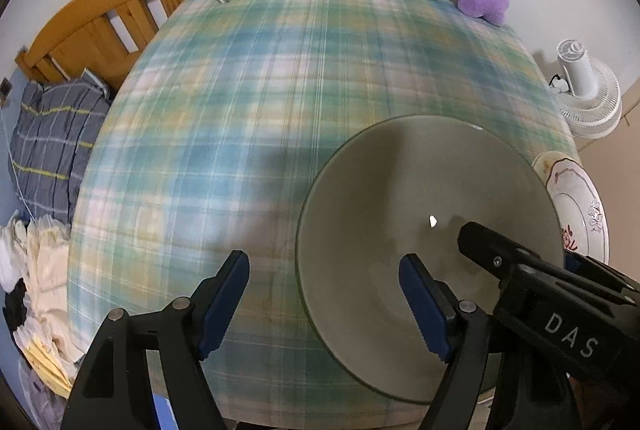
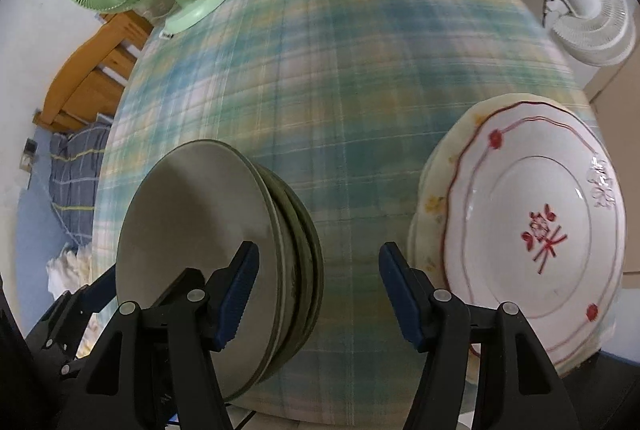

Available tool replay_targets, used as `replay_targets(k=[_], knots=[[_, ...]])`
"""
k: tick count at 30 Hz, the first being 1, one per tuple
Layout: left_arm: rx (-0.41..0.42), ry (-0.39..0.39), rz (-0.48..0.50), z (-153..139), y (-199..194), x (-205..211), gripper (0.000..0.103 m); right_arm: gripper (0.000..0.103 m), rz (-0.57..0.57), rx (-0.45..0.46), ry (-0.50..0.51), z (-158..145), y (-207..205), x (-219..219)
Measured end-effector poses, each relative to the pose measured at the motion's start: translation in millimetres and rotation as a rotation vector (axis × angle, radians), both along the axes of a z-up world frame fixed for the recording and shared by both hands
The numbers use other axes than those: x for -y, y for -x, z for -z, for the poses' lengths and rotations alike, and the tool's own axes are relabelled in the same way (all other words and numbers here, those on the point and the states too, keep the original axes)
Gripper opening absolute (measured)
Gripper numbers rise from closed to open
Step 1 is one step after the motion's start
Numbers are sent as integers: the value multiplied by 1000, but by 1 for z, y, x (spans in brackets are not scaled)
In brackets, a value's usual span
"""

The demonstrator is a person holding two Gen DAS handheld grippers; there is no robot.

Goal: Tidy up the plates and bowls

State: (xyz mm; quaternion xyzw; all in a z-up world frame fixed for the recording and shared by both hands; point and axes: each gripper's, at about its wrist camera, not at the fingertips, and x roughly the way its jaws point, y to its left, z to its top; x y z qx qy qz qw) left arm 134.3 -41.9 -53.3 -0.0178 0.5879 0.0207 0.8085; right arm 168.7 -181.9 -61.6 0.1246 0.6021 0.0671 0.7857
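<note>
The left gripper and right gripper gaped wide, empty, ribbed blue pads showing. Smooth grey-green bowls sat stacked beside scalloped floral plates; the plaid tablecloth blurred.

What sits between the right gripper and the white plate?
Nothing visible. The right gripper is open over bare tablecloth, with the plate just beside its right finger and the stacked bowls on its left.
</note>
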Motion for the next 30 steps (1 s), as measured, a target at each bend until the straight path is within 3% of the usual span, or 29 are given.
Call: replay_targets(k=[10,22,30], knots=[[-11,21,43,9,-12,-7,79,38,-20,-42,-34,12,-10,-12],[-45,169,91,23,-22,-21,77,39,40,-45,12,8,-10,-20],[-26,247,154,21,-20,-11,56,39,49,-36,17,9,-10,-19]])
